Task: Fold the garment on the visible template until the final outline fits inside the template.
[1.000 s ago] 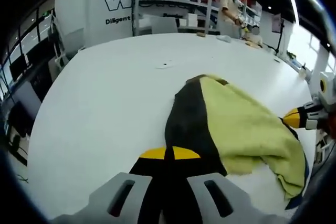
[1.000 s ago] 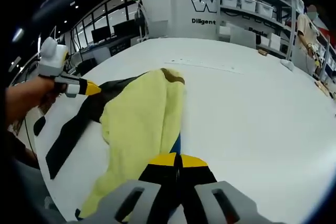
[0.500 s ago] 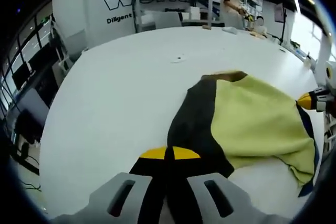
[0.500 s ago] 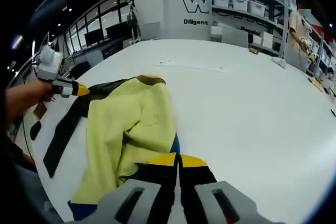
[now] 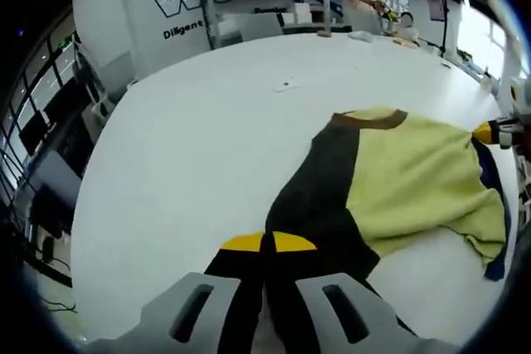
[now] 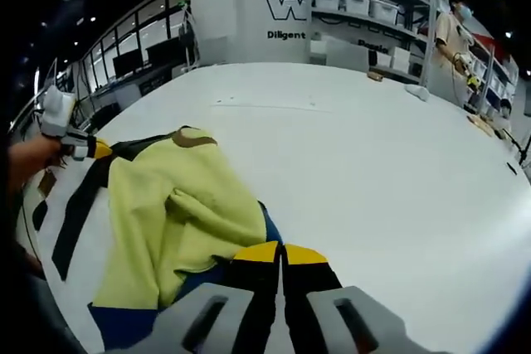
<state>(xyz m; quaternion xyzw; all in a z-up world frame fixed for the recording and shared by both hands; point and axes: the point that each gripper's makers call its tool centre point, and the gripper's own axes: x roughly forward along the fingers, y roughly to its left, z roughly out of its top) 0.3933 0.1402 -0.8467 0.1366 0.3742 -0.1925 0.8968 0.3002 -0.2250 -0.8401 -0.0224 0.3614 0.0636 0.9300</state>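
Both tools pinch the garment on the white tabletop.

We see the left tool (image 5: 267, 242) closed on the black side of the soft yellow, black and blue garment (image 5: 398, 180), which spreads ahead and to its right on the white round tabletop (image 5: 191, 130). Our right tool (image 6: 282, 253) is clamped on the garment's blue edge, it seems, with the yellow cloth (image 6: 178, 205) lying ahead-left toward the other tool (image 6: 70, 143).
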